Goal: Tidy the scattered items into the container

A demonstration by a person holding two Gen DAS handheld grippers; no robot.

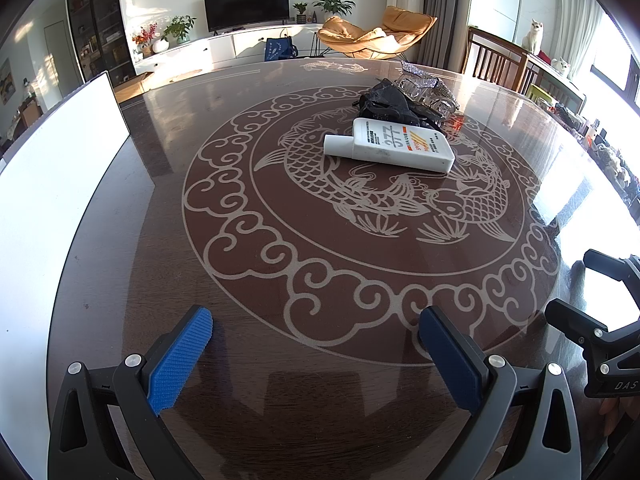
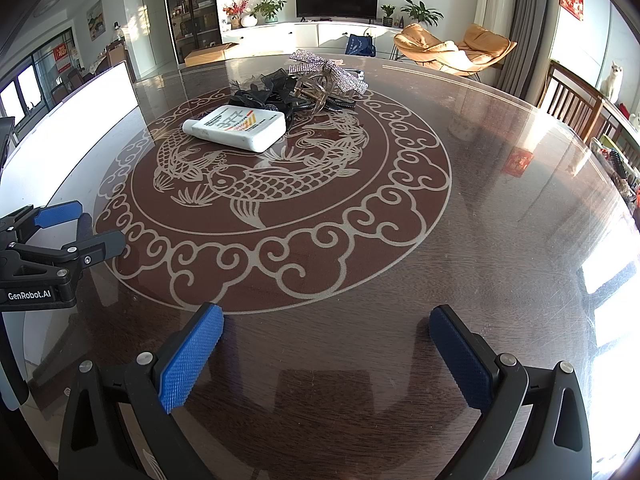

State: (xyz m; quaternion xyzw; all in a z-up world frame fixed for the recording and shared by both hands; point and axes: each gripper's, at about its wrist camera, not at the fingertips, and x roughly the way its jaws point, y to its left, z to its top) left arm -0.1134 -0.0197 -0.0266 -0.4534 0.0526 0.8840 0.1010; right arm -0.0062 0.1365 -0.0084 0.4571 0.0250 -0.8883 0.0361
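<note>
Lying flat on the round dark wooden table with the pale carp medallion [image 1: 280, 264], the white rectangular plastic bottle with orange label stripes [image 1: 394, 145] serves as the landmark for everything else. It rests on its side over the carp pattern, its cap end pointing toward the large white flat-walled container [image 1: 60, 168], which sits well apart from the bottle at the table's left edge. Touching the bottle's far side is a crumpled black lace hair accessory [image 1: 386, 100]. Just beyond the bottle and the lace, the right wrist view shows a translucent amber claw hair clip [image 2: 316, 94] and a sparkling silver rhinestone bow [image 2: 328, 68], all bunched together in one small heap.

Both grippers hover over the table on the near side of the bottle, well apart from it, holding nothing. The left gripper [image 1: 316, 330] has its blue ribbed pads spread wide, released, with only bare tabletop between them. The right gripper [image 2: 326, 330] is likewise spread wide and empty; it shows again at the right edge of the left wrist view, beside the left one.

Far behind the bottle stand an orange lounge chair [image 1: 376, 36] and a black television [image 1: 246, 6]; a white cat [image 1: 534, 36] sits off to the right.
</note>
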